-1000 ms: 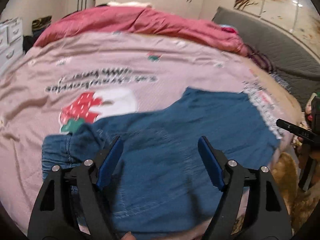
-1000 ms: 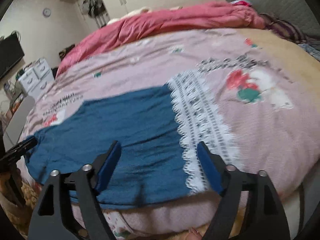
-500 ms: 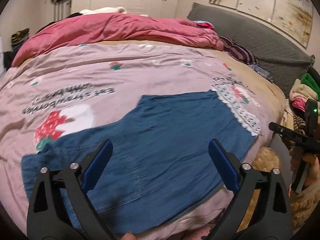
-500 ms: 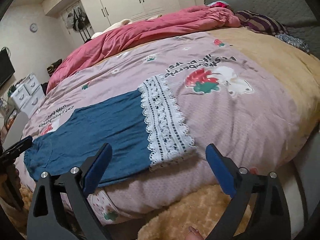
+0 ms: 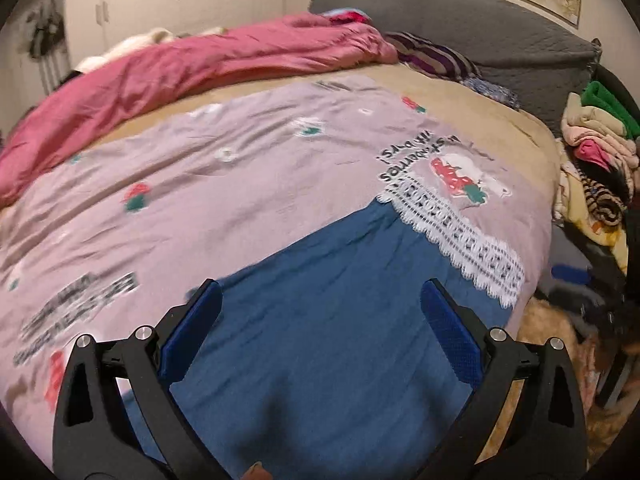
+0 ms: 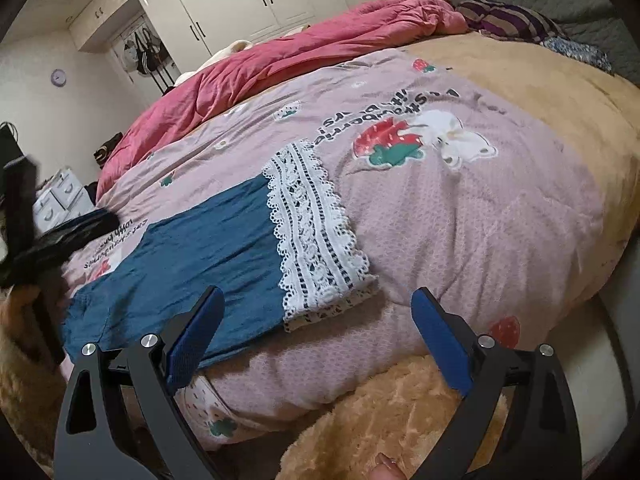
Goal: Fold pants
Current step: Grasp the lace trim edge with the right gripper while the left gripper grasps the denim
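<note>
Blue denim pants with a white lace hem lie flat along the near edge of the bed. My left gripper is open and empty, hovering over the middle of the pants. In the right wrist view the pants stretch to the left, with the lace hem at their right end. My right gripper is open and empty, just in front of the lace hem at the bed's edge. The left gripper shows dark and blurred at the far left.
The bed carries a pink strawberry-print cover, a red quilt at the back and a grey headboard. A clothes pile sits at the right. A tan fluffy rug lies below the bed. White drawers stand at the left.
Both grippers have swung to the right along the pants and stayed open. The left one now looks toward the lace hem. The right one has drawn closer to the hem end.
</note>
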Motion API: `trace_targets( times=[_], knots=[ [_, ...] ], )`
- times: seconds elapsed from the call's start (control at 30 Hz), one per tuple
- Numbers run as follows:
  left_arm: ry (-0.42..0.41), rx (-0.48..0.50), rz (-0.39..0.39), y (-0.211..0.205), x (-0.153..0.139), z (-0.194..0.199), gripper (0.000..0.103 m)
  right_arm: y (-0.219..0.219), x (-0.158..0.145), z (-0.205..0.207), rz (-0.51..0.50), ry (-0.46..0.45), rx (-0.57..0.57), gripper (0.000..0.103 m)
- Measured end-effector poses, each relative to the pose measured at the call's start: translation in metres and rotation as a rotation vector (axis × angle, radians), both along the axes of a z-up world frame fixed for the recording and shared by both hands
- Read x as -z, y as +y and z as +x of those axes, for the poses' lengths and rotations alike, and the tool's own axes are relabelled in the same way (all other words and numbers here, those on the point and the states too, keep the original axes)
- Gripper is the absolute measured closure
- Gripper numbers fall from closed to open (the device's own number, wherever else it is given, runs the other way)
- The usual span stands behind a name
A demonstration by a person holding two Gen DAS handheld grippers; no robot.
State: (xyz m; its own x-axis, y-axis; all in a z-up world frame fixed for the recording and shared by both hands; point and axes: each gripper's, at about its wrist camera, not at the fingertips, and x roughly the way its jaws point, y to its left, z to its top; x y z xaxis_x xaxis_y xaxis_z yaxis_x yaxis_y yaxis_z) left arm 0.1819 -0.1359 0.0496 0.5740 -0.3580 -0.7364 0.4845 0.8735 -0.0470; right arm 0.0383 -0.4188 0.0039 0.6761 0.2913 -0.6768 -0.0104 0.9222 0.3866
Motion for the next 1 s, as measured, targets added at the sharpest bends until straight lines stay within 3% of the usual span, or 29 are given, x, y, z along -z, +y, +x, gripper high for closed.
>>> trace_targets(
  times=[0.2, 0.3, 0.43, 0.53, 0.63, 0.67, 0.7, 0.8, 1.0],
  knots=[
    [0.068, 0.068, 0.005, -0.039, 0.018, 0.053, 0.011, -0.004, 0.012, 0.004, 0.068, 0.039, -0.006, 0.009],
    [0.147, 0.086, -0.054, -0.055, 0.029, 0.075, 0.016, -0.002, 0.016, 0.009, 0.106, 0.055, -0.015, 0.009],
    [0.172, 0.149, -0.044, -0.079, 0.039, 0.094, 0.026, 0.0, 0.026, 0.014, 0.174, 0.105, 0.002, 0.009],
    [0.254, 0.199, -0.09, -0.087, 0.048, 0.112, 0.035, -0.001, 0.037, 0.019, 0.199, 0.149, 0.048, 0.01],
    [0.32, 0.214, -0.132, -0.089, 0.06, 0.127, 0.047, -0.001, 0.042, 0.025, 0.266, 0.157, 0.058, 0.016],
    [0.349, 0.229, -0.153, -0.09, 0.064, 0.132, 0.048, 0.0, 0.041, 0.027, 0.257, 0.153, 0.064, 0.023],
    [0.369, 0.244, -0.166, -0.091, 0.067, 0.134, 0.049, 0.002, 0.04, 0.029, 0.25, 0.142, 0.066, 0.038],
    [0.396, 0.287, -0.159, -0.099, 0.075, 0.134, 0.054, 0.01, 0.031, 0.029, 0.172, 0.081, 0.053, 0.059],
    [0.387, 0.359, -0.121, -0.115, 0.084, 0.131, 0.054, 0.011, 0.043, 0.034, 0.202, 0.102, 0.062, 0.055]
  ],
)
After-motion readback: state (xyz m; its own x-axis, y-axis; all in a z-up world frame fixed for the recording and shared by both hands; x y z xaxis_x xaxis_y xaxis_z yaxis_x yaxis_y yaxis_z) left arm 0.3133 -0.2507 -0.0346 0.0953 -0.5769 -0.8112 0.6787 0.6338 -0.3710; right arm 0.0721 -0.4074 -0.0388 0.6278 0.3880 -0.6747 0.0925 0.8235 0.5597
